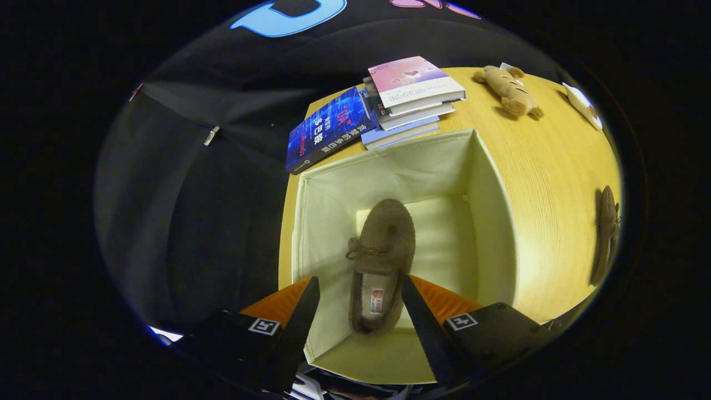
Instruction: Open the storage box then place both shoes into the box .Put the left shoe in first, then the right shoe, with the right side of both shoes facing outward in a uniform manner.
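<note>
I look down into the open cream storage box (489, 222), which stands on the wooden table. One brown moccasin shoe (383, 244) lies on the box floor, toe pointing away from me and its opening facing up. My gripper (360, 280) hangs above the shoe's heel end with the fingers spread. The right finger (422, 322) is close to the shoe's side, while a gap shows between the left finger (303, 316) and the shoe. A second brown shoe (607, 233) lies on the table to the right of the box.
Behind the box sits a stack of books (411, 100), with a blue book (328, 130) beside it. A tan plush toy (508, 89) and a white object (582, 104) lie at the table's far right. The table's left edge (286, 233) runs just beside the box.
</note>
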A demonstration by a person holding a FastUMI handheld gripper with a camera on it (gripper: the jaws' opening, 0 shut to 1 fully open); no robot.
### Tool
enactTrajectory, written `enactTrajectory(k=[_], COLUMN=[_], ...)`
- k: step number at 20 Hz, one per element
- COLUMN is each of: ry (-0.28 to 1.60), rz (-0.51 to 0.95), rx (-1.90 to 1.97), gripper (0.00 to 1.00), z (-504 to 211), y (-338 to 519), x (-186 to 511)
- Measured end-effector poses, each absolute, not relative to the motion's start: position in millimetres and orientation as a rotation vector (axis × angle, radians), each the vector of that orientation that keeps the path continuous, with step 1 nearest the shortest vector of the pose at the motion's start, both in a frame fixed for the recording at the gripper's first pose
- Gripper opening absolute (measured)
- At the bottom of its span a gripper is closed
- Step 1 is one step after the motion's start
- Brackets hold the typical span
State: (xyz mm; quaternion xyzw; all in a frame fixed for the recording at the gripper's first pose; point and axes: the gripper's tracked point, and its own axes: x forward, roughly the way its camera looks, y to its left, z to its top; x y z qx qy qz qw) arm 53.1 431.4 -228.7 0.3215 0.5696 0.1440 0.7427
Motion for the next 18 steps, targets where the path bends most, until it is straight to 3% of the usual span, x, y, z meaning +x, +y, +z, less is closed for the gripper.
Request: enactTrajectory(k=[6,12,18], ry=[1.201,1.078,1.028], rz=[0.383,0.436,0.338], rx=[0.694,0.698,0.689], gripper=[0.92,0.92,0.92], z=[-206,-177,-195], y=[404,325,186], x=[44,29,7])
